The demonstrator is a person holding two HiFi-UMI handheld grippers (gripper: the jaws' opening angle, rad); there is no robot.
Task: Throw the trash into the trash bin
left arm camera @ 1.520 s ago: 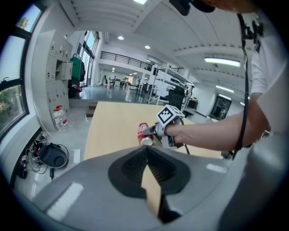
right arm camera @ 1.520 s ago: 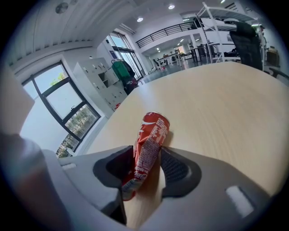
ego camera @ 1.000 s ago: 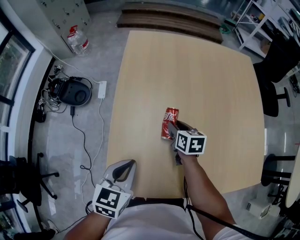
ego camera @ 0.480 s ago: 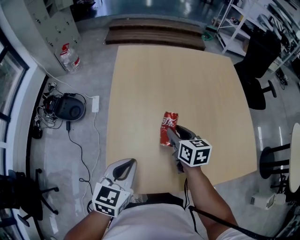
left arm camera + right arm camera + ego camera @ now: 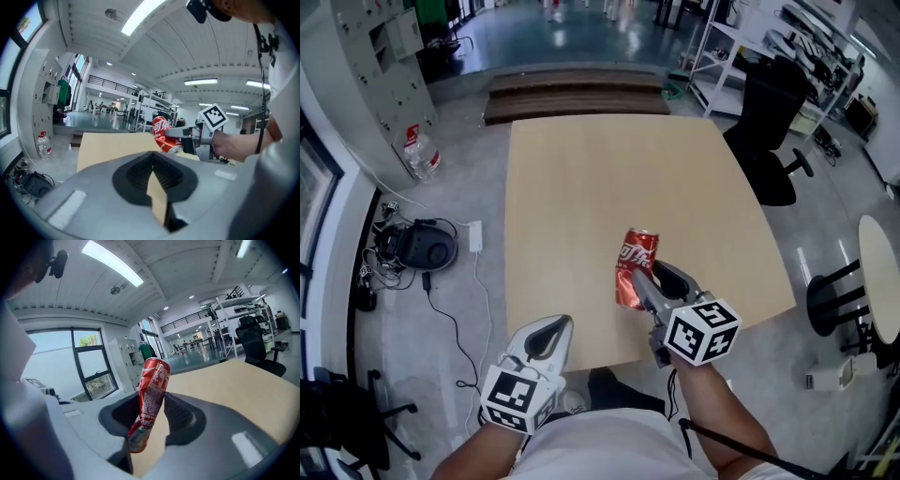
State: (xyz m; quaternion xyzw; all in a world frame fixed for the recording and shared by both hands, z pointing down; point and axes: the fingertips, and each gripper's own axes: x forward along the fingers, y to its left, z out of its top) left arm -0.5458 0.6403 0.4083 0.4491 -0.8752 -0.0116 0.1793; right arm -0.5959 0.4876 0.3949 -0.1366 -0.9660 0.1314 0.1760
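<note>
While right gripper (image 5: 652, 277) jaws, part-open, pinch the can (image 5: 637, 253), left gripper (image 5: 551, 334) jaws meet; nothing held.

The crushed red can (image 5: 635, 269) carries white brush-style lettering on its side, seemingly Chinese characters of a cola brand. In the right gripper view, fine white print runs down it, too small to read. The cubes on the left gripper (image 5: 546, 336) and the right gripper (image 5: 645, 281) bear only black-and-white square markers, no letters. The water bottle (image 5: 419, 155) has a red label, which is illegible.
</note>
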